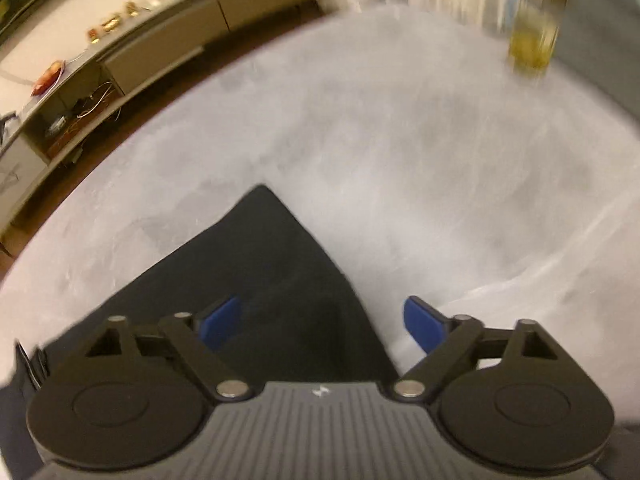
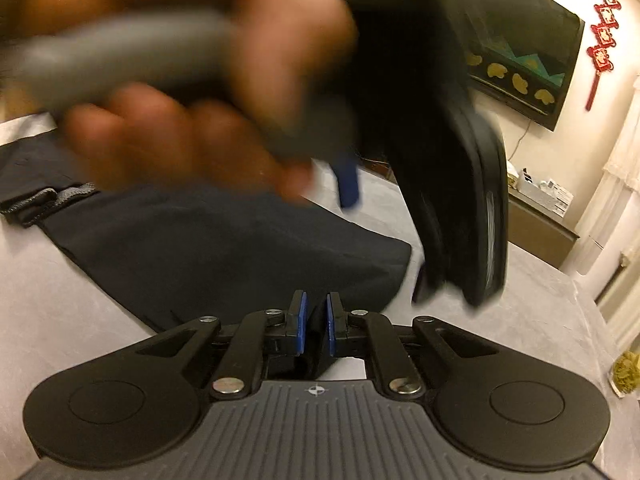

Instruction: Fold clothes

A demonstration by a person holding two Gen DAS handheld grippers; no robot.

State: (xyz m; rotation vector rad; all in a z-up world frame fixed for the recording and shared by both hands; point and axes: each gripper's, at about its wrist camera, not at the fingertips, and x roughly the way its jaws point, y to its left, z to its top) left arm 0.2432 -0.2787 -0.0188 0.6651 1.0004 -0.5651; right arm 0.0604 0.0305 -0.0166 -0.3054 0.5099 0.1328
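Off to the far left of the left tongs point(image 1: 322, 320): long low beige cabinet point(image 1: 160, 46) with open cubbies, blurry knick-knacks on top. Under and ahead of them: pale grey mottled tabletop point(image 1: 360, 140), matte, stone-look. Right below the pads: dark navy garment point(image 1: 260, 280), smooth woven cloth, coming to a pointed corner ahead. Blue pads point(image 1: 222, 320) spread wide, nothing pinched, left pad over the cloth, right pad over bare table beside the cloth's edge; can't tell whether either touches. Far ahead to the right: blurry glass jar point(image 1: 532, 40) with something yellowish inside.

Over on the right wrist view, upper left: blurred hand point(image 2: 180, 92) wrapped round a grey handle, black round-plated body of the left gripper hanging off it to the right, above the cloth. Same navy garment point(image 2: 224, 248) stretched out flat ahead and left of the right tongs point(image 2: 316, 322), with a ribbed grey strap point(image 2: 44, 200) at its far left end. Right tongs pinched nearly together on a fold of the dark cloth at its near edge, narrow gap only. Far right: dark framed screen point(image 2: 524, 68) on a cream wall, red knotted hanging point(image 2: 602, 40) beside it.
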